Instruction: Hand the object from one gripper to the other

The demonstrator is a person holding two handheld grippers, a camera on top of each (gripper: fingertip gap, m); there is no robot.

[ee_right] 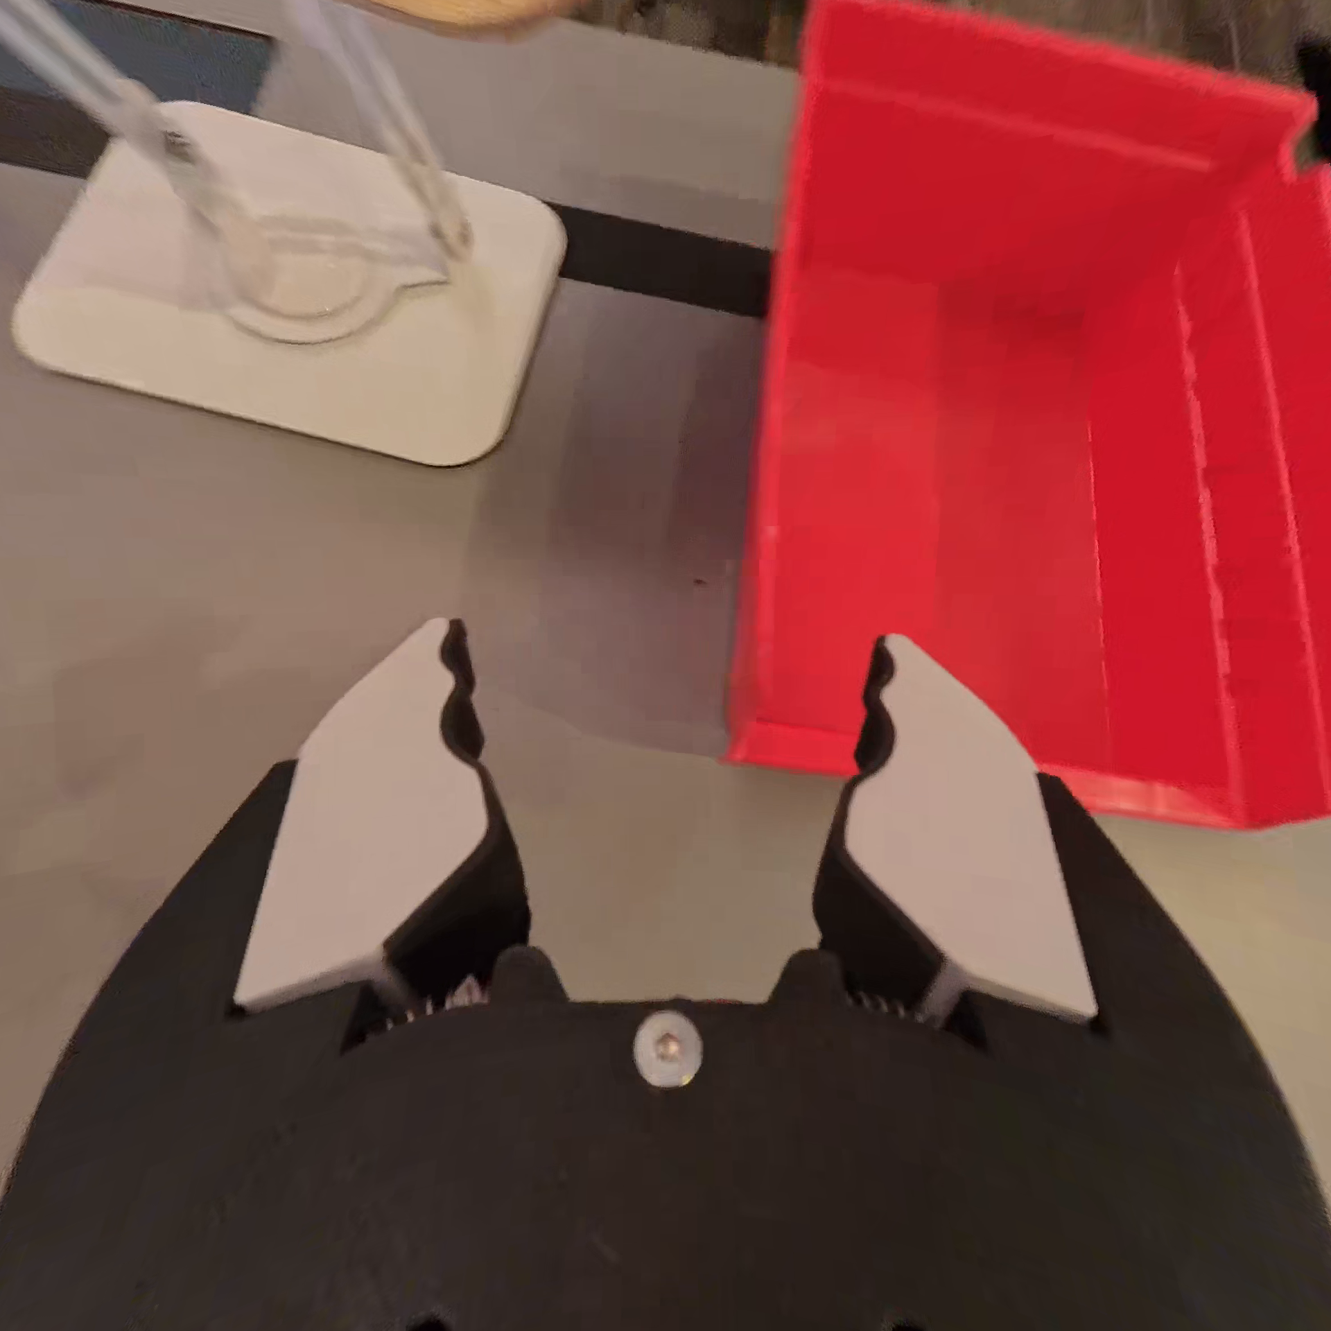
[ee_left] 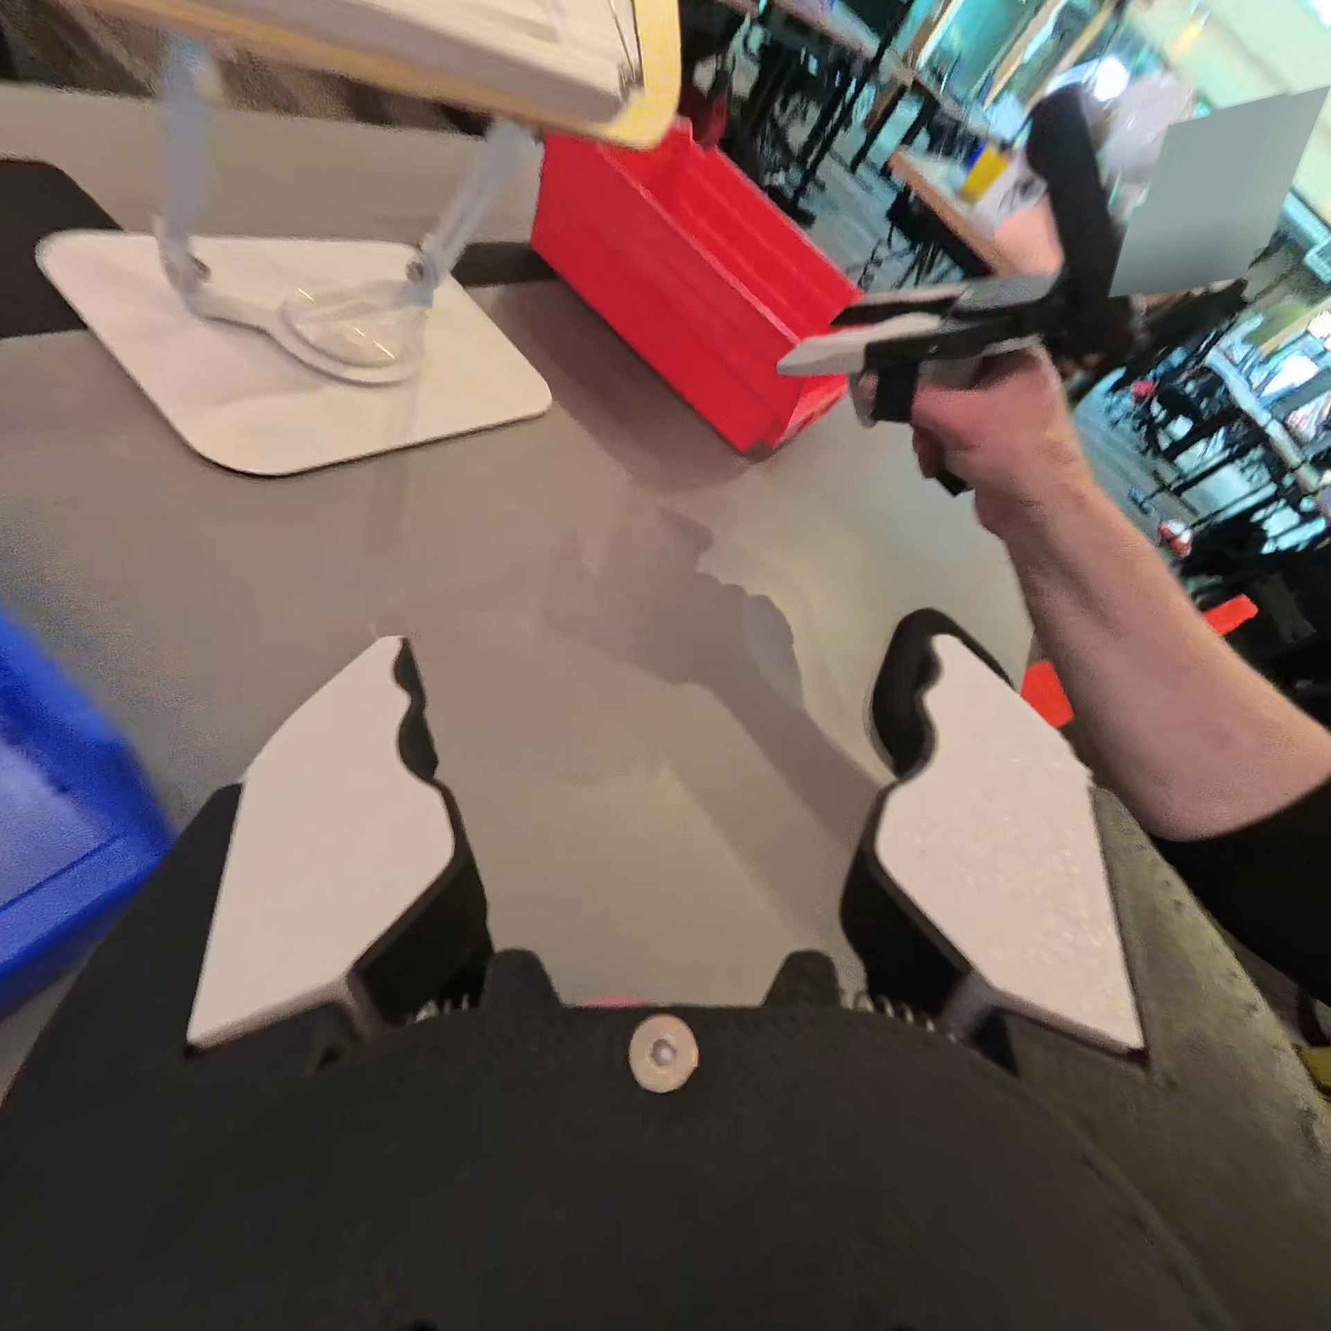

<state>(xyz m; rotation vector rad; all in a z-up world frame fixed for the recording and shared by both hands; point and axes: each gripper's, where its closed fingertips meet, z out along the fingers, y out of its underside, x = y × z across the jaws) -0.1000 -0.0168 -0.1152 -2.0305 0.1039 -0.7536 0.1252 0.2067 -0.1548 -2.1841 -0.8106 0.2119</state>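
Both claws are released and bare. My left claw hangs spread wide over the grey surface, nothing between its fingers. My right claw is also spread, its right-hand finger over the near wall of the red bin, the other over bare surface. From the left view the right claw shows side-on in front of the red bin, held by my hand, fingers parted, nothing in them that I can see.

The object to hand over: I cannot find it. The visible red bin floor looks bare (far corner blurred), and only the edge of a blue bin shows at left, inside hidden. A white stand base with clear legs sits well apart from the claws, a board overhead.

My read: either the pass is finished and the thing dropped out of view, or a new pick hasn't started. To do this step well: slow down (frames are smeared), swing a camera onto the blue bin to locate the object, keep one claw wide until it straddles the thing, then clench fully before lifting. Keep the other claw clear of the bin walls and stand.
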